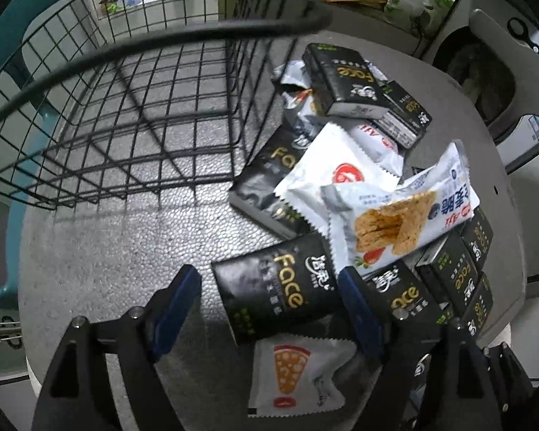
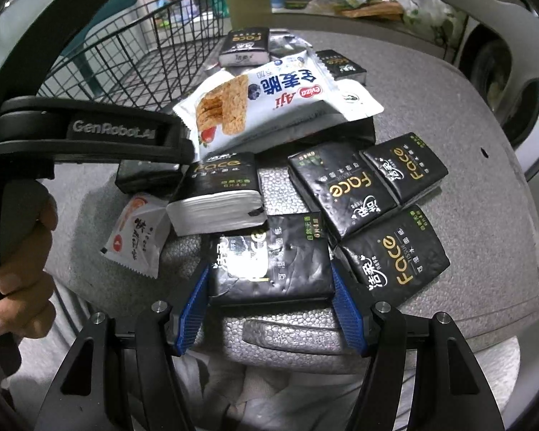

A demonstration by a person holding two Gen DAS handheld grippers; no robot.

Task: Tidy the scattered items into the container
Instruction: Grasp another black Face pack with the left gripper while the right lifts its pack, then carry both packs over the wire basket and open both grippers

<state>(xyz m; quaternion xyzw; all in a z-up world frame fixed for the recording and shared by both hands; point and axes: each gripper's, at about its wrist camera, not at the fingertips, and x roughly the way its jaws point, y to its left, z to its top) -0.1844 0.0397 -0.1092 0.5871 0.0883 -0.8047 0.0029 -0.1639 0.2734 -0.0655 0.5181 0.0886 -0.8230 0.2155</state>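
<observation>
The right tongs [image 2: 271, 309] squeeze a black tissue pack [image 2: 273, 255] between their blue pads [image 2: 194, 314]. Gold letters on the pack spell part of "Face". The left tongs [image 1: 269, 309] are spread wide, with a black "Face" tissue pack [image 1: 276, 287] lying loose between the fingers, touching only one. In the right view, the arm of the left tongs says "GenRobot.AI" [image 2: 113, 129]. A white snack bag [image 2: 269, 97] reads "Aji" and "Eviza" and shows grain bars. It rests on top of the pile. More black "Face" packs [image 2: 395, 262] lie beside it on the bumpy grey table [image 1: 108, 258]. The black wire basket [image 1: 133, 115] stands just beside the pile.
</observation>
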